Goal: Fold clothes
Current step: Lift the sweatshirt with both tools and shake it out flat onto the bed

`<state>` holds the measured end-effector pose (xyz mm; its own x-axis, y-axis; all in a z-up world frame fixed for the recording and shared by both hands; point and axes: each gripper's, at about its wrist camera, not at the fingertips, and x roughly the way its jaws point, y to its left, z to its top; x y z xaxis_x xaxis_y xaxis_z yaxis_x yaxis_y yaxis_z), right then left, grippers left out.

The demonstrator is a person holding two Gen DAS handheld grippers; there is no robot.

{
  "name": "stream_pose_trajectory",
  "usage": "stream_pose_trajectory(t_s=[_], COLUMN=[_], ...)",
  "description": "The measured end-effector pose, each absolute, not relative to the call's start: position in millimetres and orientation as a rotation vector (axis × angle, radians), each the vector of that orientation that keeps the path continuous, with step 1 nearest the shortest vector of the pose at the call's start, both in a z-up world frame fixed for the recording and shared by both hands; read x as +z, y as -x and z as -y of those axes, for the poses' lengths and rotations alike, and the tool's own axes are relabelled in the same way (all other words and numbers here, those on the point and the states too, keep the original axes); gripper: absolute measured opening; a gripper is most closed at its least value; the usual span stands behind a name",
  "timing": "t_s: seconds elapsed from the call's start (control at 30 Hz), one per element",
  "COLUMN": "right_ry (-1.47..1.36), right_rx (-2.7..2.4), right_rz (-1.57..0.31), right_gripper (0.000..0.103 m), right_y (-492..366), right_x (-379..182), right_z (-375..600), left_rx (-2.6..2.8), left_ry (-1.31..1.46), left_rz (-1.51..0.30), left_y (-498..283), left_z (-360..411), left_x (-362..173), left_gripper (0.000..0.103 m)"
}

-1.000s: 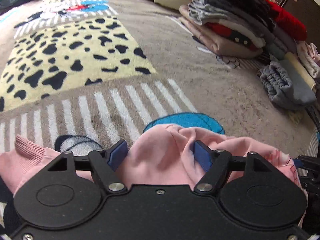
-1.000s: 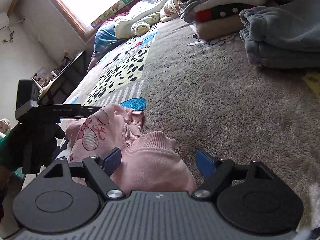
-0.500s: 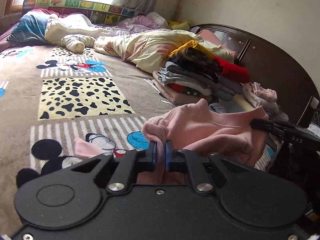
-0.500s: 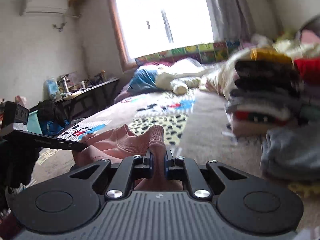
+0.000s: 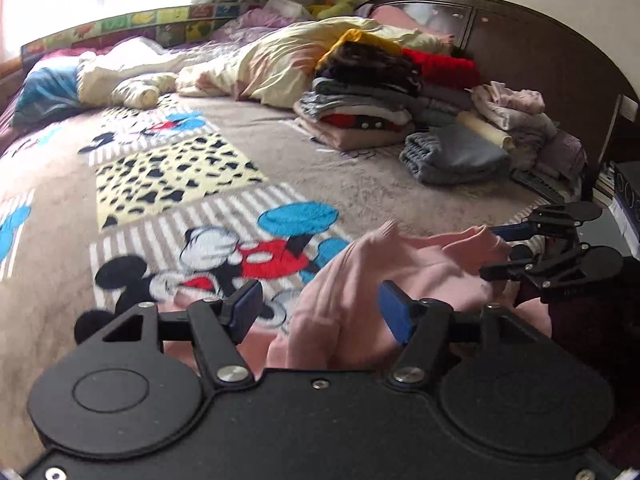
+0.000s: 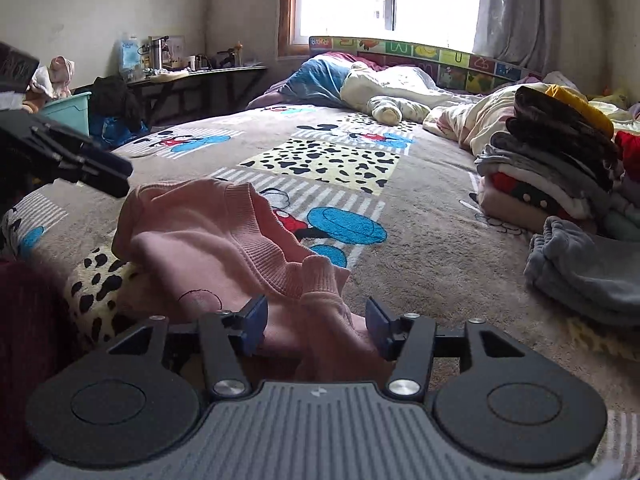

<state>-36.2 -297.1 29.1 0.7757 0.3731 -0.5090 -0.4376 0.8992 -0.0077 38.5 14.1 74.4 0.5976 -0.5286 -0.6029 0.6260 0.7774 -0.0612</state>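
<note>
A pink sweater [image 5: 424, 272] lies crumpled on the cartoon-print blanket [image 5: 200, 184] at the near edge of the bed. My left gripper [image 5: 320, 312] hangs just above it, jaws opening; a fold of pink cloth sits loosely between the blue pads [image 5: 248, 308], unpinched. In the right wrist view the sweater [image 6: 208, 232] shows its ribbed hem and a cuff. That cuff stands between the pads of my right gripper [image 6: 316, 322], whose jaws are opening too, with gaps on both sides. Each gripper shows in the other's view: the right gripper [image 5: 508, 240] and the left gripper [image 6: 104, 176].
A tall stack of folded clothes [image 5: 360, 120] and a folded grey garment [image 5: 452, 156] sit at the bed's right, before a dark headboard [image 5: 540, 48]. Rumpled bedding [image 6: 400, 88] lies under the window. A desk [image 6: 192, 76] and teal bin [image 6: 68, 112] stand left of the bed.
Half a second ago both grippers were shut on the sweater and held it up. Both have since opened, and the sweater has dropped in a heap onto the blanket.
</note>
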Motion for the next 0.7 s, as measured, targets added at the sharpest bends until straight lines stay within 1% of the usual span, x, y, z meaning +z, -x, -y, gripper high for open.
stream_pose_trajectory(t_s=[0.03, 0.1, 0.2, 0.3, 0.33, 0.37, 0.4, 0.43, 0.47, 0.5, 0.53, 0.57, 0.7], right_ry=[0.113, 0.075, -0.005, -0.046, -0.054, -0.049, -0.038, -0.013, 0.01, 0.027, 0.044, 0.051, 0.056], right_rx=[0.444, 0.453, 0.47, 0.484, 0.5, 0.525, 0.555, 0.584, 0.617, 0.653, 0.689, 0.712, 0.789], right_rz=[-0.524, -0.528, -0.539, -0.55, -0.558, -0.572, -0.59, -0.606, -0.634, -0.667, -0.701, -0.722, -0.724], right_gripper=[0.059, 0.069, 0.07, 0.072, 0.075, 0.079, 0.079, 0.078, 0.068, 0.054, 0.023, 0.021, 0.018], right_y=[34.7, 29.4, 21.1, 11.2, 6.7, 1.5, -4.0, -9.2, -14.7, -20.5, -26.3, -29.2, -36.0], right_x=[29.4, 29.4, 30.1, 27.7, 27.3, 25.8, 23.8, 21.6, 19.4, 17.3, 15.1, 14.9, 38.4], right_z=[298.9, 304.0, 318.1, 332.7, 337.3, 339.5, 340.5, 339.6, 337.9, 336.2, 334.5, 333.8, 335.9], left_rx=[-0.711, -0.785, -0.84, -0.905, -0.922, -0.939, -0.956, -0.953, -0.949, -0.946, -0.942, -0.938, -0.939], left_ry=[-0.186, -0.215, -0.284, -0.231, -0.207, -0.191, -0.181, -0.179, -0.176, -0.173, -0.17, -0.168, -0.223], left_rz=[-0.635, -0.679, -0.77, -0.872, -0.893, -0.897, -0.892, -0.887, -0.882, -0.875, -0.868, -0.861, -0.822], left_y=[-46.4, -69.2, -93.4, -105.4, -106.1, -104.3, -101.7, -98.9, -96.2, -93.3, -90.4, -87.5, -80.2], left_z=[-7.1, 8.7, 27.5, 28.8, 27.7, 25.6, 23.4, 21.4, 19.3, 16.1, 13.0, 9.8, 1.0], left_x=[79.6, 78.0, 62.4, 44.6, 40.1, 39.1, 39.3, 40.0, 40.7, 42.6, 44.5, 46.4, 65.4], left_gripper=[0.067, 0.068, 0.068, 0.067, 0.065, 0.056, 0.034, 0.026, 0.019, 0.015, 0.012, 0.01, 0.008])
